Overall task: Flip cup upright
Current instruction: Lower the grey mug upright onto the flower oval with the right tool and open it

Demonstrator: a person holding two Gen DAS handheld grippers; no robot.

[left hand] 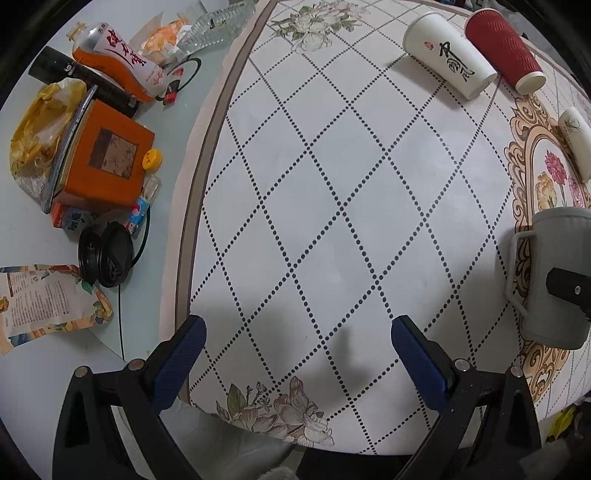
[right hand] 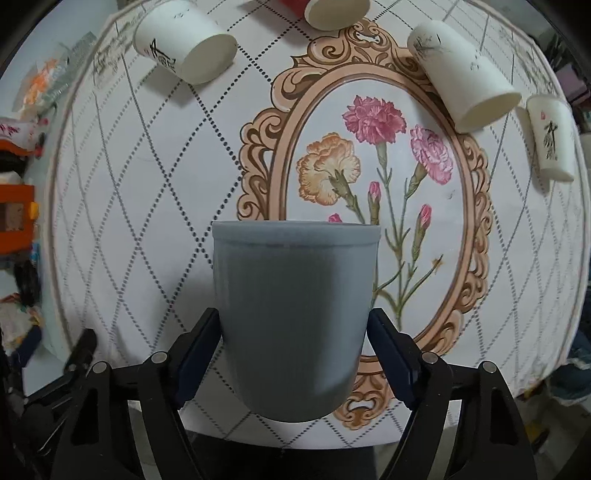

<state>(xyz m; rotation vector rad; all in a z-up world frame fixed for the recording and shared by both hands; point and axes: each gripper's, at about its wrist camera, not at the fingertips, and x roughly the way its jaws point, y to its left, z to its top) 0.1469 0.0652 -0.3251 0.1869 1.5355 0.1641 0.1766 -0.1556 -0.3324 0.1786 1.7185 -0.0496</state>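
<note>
The ribbed grey plastic cup (left hand: 554,273) is cut off by the left wrist view's right edge, and the dark red corrugated paper cup (right hand: 295,3) by the right wrist view's top.

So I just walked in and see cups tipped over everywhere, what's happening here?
A person is righting cups with two handheld grippers. The right gripper is clamped on a grey cup, held rim up over the floral tablecloth. The left gripper is open and holds nothing. Several paper cups lie on their sides, including a white one and a red one.
</note>
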